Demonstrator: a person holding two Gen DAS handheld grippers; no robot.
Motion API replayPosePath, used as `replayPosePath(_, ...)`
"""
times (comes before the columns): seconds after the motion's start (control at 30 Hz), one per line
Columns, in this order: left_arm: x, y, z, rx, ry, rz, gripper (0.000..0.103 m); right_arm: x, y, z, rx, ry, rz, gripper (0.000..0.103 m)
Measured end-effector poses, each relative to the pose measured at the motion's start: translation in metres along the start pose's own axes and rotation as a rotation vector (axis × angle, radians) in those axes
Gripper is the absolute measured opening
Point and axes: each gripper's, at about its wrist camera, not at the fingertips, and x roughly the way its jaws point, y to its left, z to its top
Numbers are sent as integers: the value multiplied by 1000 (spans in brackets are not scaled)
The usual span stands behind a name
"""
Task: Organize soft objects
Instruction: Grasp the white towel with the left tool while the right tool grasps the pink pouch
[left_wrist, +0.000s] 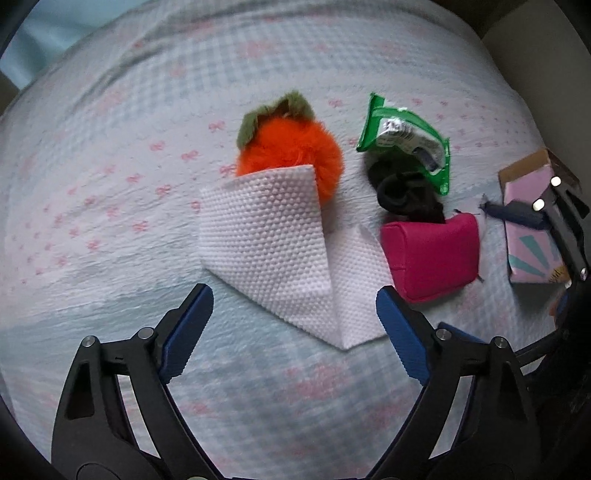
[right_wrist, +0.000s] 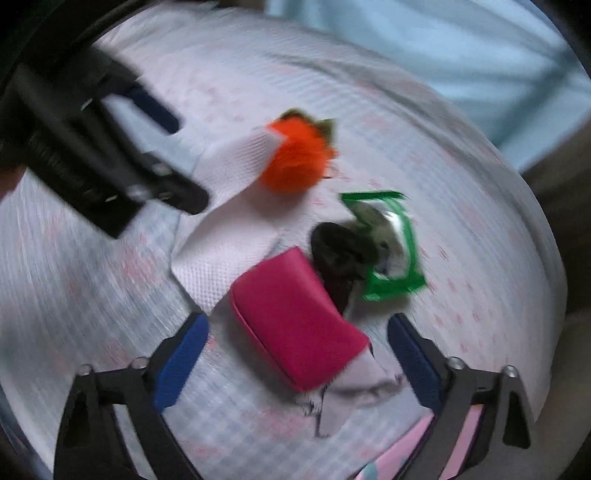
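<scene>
The left wrist view is sharp and shows the embossed texture of the white paper towel (left_wrist: 273, 251), the printed label on the green packet (left_wrist: 406, 142) and a pink box (left_wrist: 532, 236) at the right edge, with the right gripper's dark finger crossing it. The right wrist view is motion-blurred; it alone shows a pale grey cloth (right_wrist: 354, 391) under the magenta pouch (right_wrist: 295, 317), and what may be the same pink box at the bottom edge.

All items lie on a bed cover (left_wrist: 110, 166) — pale blue-and-white check with small pink bows. Light blue fabric shows beyond its far edge.

The left gripper (left_wrist: 295, 306) has its jaws apart with nothing between the blue pads; the folded corner of the paper towel lies just ahead of the gap. The orange plush fruit (left_wrist: 291, 147) with green leaves sits behind the towel, partly covered by it. The black fabric item (left_wrist: 406, 194) lies between the green packet and the magenta pouch, touching both.

The right gripper (right_wrist: 297, 334) also has its jaws apart — the near end of the magenta pouch lies between the pads, which do not press on it.
</scene>
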Motion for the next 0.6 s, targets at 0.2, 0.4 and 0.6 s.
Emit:
replayPosePath(0.2, 25, 0, 7, -12, 44, -4, 82, 26, 14, 7, -185, 22, 43, 70)
replayPosePath(0.4, 46, 1, 13, -32, 75, -8, 74, 48, 16, 11, -278, 59, 68, 70)
replayPosePath(0.6, 58, -5, 12, -34, 74, 49, 52, 67, 16, 8, -284, 105, 94, 63)
